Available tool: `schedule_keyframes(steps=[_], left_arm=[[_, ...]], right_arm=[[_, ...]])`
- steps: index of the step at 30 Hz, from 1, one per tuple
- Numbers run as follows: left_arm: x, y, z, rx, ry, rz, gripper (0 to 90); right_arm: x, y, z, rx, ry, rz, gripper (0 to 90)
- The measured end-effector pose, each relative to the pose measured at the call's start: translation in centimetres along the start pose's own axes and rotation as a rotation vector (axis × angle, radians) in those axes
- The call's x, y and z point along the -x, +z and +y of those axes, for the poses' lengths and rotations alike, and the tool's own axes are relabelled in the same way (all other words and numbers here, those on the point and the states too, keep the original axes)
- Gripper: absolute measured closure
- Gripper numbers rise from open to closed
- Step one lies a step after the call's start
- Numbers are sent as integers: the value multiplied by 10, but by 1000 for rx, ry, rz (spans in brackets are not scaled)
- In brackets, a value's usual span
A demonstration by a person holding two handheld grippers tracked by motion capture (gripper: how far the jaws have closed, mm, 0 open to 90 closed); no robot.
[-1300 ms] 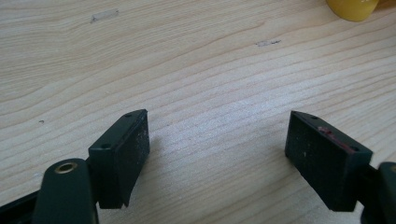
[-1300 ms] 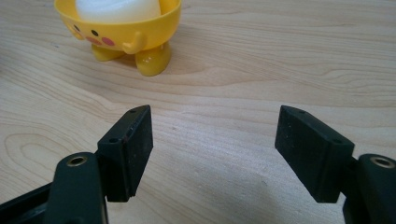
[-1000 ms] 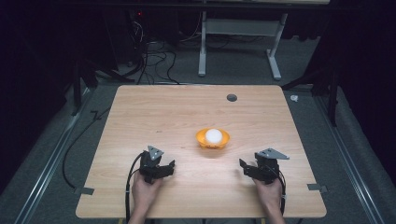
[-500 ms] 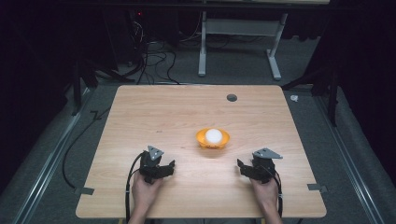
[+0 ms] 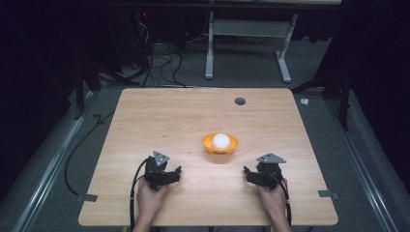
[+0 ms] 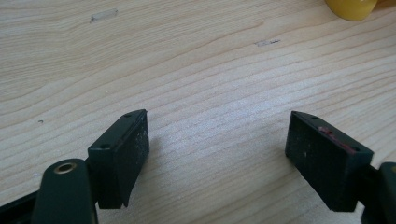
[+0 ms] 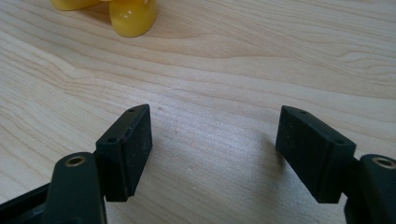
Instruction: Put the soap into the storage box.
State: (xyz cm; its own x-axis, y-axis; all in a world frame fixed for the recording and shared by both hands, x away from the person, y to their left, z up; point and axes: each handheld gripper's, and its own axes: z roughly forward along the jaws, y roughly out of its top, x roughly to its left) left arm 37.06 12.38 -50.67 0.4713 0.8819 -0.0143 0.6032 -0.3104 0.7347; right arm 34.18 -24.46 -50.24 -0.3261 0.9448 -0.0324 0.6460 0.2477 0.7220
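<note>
Orange bowl (image 5: 220, 144) with white ball (image 5: 221, 140) mid-desk (image 5: 145, 116). Left claw (image 5: 175, 173) and right claw (image 5: 248, 173) near it, both apart, nothing between; right just been opening.

One bowl (image 5: 220, 144), one ball (image 5: 221, 140)

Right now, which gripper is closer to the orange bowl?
The right gripper: the gap from it to the orange bowl is shorter than from the left gripper. Its fingers have just been opening, with nothing between them.
</note>
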Motion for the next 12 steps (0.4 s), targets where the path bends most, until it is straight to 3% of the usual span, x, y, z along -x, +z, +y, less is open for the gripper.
schedule_keyframes(steps=[1,12], left_arm=[[0,0,0,0,0,0,222],[0,0,0,0,0,1,222]], right_arm=[[2,0,0,-4,14,18,273],[3,0,0,-5,-8,35,272]])
